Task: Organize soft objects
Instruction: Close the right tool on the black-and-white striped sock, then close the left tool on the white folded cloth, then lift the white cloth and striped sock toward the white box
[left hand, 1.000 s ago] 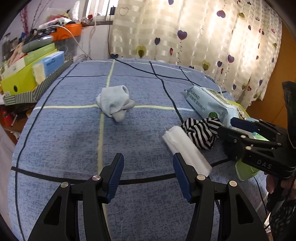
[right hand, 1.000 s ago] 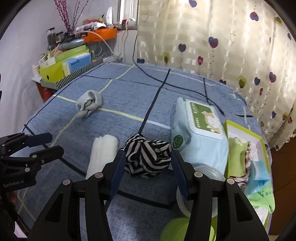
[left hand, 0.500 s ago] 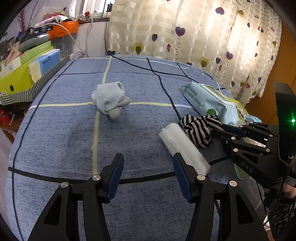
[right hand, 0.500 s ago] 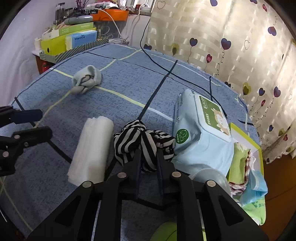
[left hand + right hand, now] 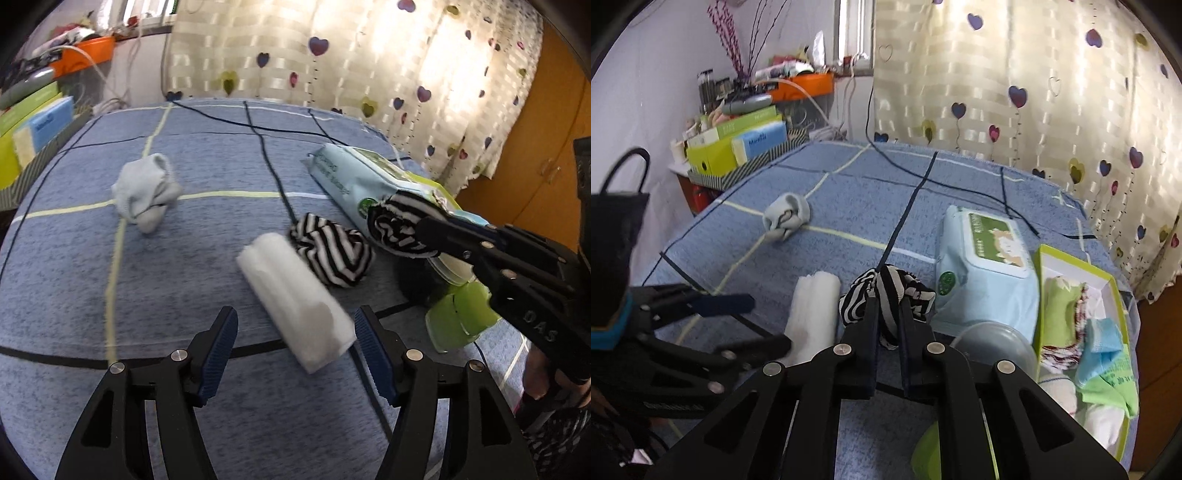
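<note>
A black-and-white striped sock hangs in my right gripper, which is shut on it and holds it just above the blue bedspread. In the left wrist view the held striped sock is at the right gripper's tip, and a second striped bundle lies on the bed beside it. A white rolled cloth lies just ahead of my open, empty left gripper; it also shows in the right wrist view. A pale grey sock ball lies far left.
A pack of wet wipes lies right of the striped sock. A green-rimmed box with several folded soft items stands at the right. A clear round lid and a green object lie near the box. Boxes stack at the left.
My right gripper closed on the striped sock and lifted it off the bed. My left gripper moved forward toward the white rolled cloth and stayed open.
</note>
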The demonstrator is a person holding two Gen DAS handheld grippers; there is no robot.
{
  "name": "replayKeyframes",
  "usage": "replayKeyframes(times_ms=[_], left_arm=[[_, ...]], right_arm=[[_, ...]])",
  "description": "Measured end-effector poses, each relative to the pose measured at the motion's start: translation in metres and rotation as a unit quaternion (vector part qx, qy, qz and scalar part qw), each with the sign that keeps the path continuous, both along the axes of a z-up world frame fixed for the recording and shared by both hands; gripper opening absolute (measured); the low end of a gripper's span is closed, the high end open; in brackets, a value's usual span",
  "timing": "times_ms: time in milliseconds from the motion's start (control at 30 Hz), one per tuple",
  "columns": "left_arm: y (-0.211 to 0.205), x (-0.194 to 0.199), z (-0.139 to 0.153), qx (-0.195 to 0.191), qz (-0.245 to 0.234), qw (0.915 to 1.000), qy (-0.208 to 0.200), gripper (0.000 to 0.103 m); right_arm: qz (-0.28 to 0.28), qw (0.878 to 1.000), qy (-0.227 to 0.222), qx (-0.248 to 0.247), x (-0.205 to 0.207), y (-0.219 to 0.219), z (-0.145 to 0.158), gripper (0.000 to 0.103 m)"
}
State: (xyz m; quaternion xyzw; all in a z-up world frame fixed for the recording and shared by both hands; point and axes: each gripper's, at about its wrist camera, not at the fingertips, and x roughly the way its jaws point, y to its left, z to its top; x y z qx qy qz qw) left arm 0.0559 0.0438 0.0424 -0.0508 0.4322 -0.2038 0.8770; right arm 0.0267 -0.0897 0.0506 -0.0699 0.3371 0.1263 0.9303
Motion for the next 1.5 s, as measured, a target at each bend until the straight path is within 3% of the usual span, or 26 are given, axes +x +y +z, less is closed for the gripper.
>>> replayKeyframes(times_ms=[367,667,733,900,1000,1500], left_arm=[[-0.034,0.014,-0.013,0.04,0.011,0.9988,0.027,0.066],[-0.033,0.018,-0.02,0.073,0.056,0.9956,0.023,0.065],[-0.031,0.018,-0.022,0.067,0.06,0.9956,0.025,0.063],[-0.033,0.015,-0.021,0.063,0.057,0.9962,0.015,0.036],[-0.03,0.013,-0.018,0.056,0.063,0.9964,0.008,0.028],[-0.024,-0.005,0.008,0.052,0.071,0.9952,-0.043,0.025]], right_arm=[[-0.001,1.0,-0.018,0.016,-0.016,-0.012,0.011,0.01],[0.007,0.999,-0.031,0.028,-0.023,-0.017,0.016,0.01],[0.008,0.999,-0.032,0.032,-0.024,-0.018,0.015,0.01],[0.009,0.999,-0.03,0.038,-0.024,-0.022,0.011,0.009],[0.008,0.999,-0.028,0.04,-0.025,-0.023,0.01,0.009],[-0.002,0.998,-0.03,0.046,-0.03,-0.029,0.007,0.01]])
